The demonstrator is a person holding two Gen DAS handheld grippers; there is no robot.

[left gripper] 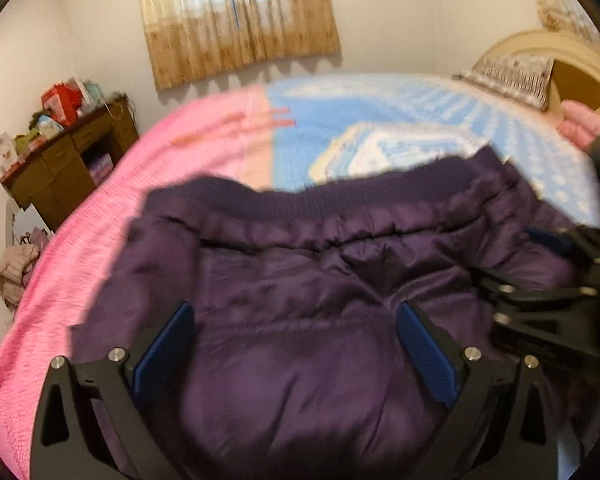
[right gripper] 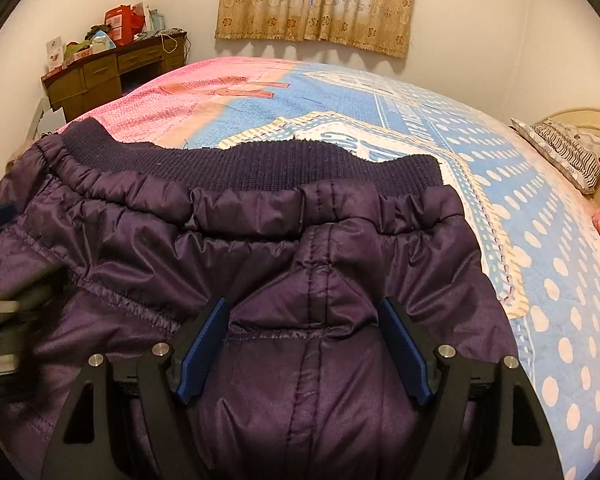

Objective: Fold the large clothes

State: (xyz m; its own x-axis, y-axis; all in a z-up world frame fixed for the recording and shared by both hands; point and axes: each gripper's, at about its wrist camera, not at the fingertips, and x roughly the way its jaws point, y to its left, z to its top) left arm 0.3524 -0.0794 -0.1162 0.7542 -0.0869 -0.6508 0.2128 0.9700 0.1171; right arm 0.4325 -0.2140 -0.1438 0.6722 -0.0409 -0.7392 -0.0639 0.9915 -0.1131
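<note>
A dark purple padded jacket (left gripper: 300, 280) with a ribbed knit hem (right gripper: 260, 168) lies on the bed, hem towards the far side. My left gripper (left gripper: 296, 324) is open, its blue pads wide apart just above the jacket's fabric. My right gripper (right gripper: 304, 320) is open too, over the jacket's middle seam (right gripper: 312, 280). The right gripper also shows at the right edge of the left wrist view (left gripper: 540, 300), and the left one, blurred, shows at the left edge of the right wrist view (right gripper: 4, 312). Neither holds fabric.
The bed's sheet is pink (right gripper: 172, 96) on the left and blue with white dots (right gripper: 540, 240) on the right. A patterned pillow (right gripper: 568, 152) lies by the headboard. A wooden desk (right gripper: 112, 72) with clutter stands at the far left. Curtains (right gripper: 316, 4) hang on the back wall.
</note>
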